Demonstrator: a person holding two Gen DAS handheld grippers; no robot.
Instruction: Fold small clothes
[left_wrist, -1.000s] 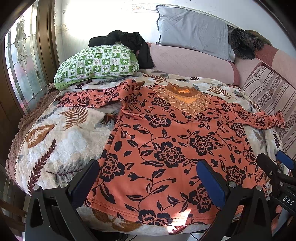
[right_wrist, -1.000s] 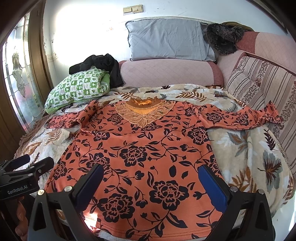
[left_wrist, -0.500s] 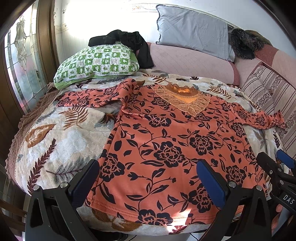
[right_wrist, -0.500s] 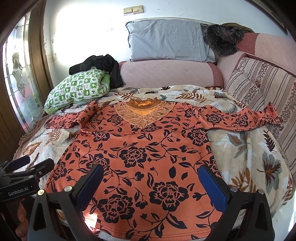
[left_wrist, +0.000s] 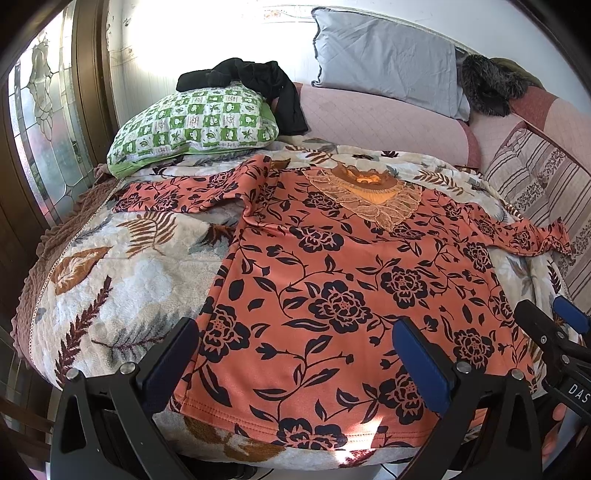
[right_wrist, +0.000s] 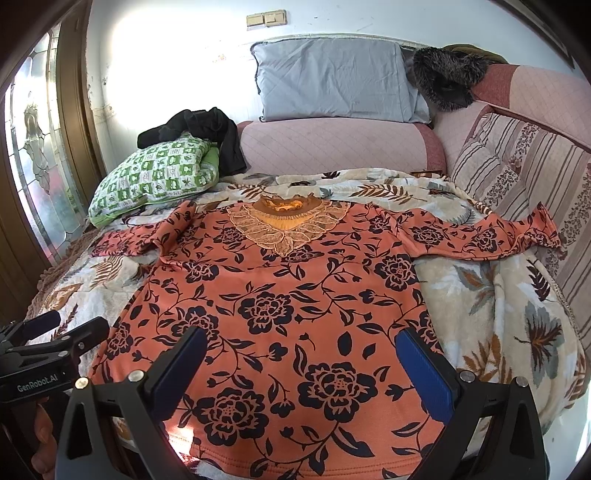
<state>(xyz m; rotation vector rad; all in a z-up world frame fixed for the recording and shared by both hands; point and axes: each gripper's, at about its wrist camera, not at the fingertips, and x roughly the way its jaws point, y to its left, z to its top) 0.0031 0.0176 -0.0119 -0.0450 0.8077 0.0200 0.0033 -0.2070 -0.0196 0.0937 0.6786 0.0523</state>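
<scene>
Lying flat on the bed (right_wrist: 517, 302), sleeves spread, is the orange floral top (right_wrist: 280, 302). My left gripper (left_wrist: 295, 354) and right gripper (right_wrist: 299, 365) hover above its hem, fingers apart, empty.

Strong daylight washes out the white wall (right_wrist: 166, 74) behind the pink quilted sofa back (right_wrist: 332, 147). A leaded glass pane in a brown wooden frame (left_wrist: 48, 140) stands at the left. A grey pillow (right_wrist: 332, 81) leans on the wall, below a beige switch plate (right_wrist: 266, 18)
</scene>
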